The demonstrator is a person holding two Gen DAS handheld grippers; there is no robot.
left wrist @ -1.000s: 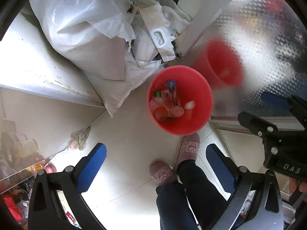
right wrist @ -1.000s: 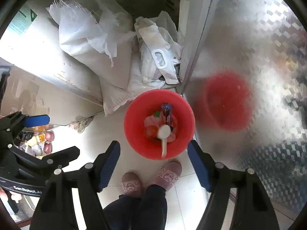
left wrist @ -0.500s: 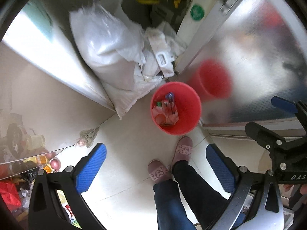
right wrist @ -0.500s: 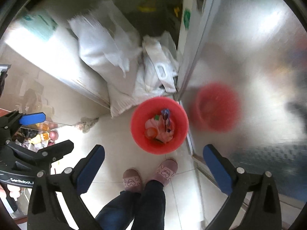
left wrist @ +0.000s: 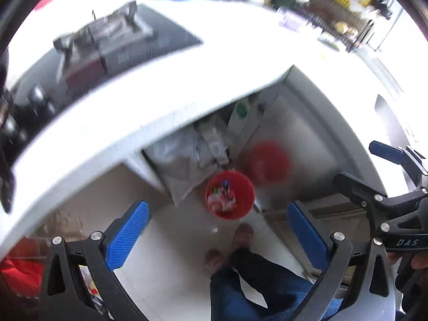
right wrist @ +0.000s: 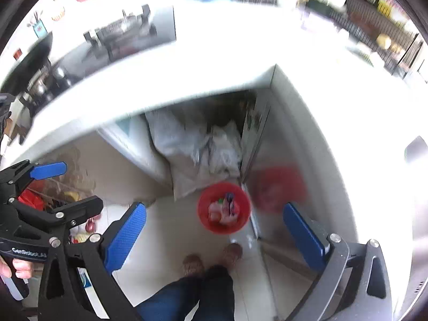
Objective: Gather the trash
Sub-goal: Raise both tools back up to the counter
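I have both grippers pointing down at the floor. The left gripper (left wrist: pixel 216 236) has its jaws spread wide with nothing between them. The right gripper (right wrist: pixel 214 231) has just been opening and holds nothing. The red bin (left wrist: pixel 229 194) of trash stands on the floor by the white sacks (right wrist: pixel 198 149), just ahead of the person's slippers (right wrist: pixel 212 258).
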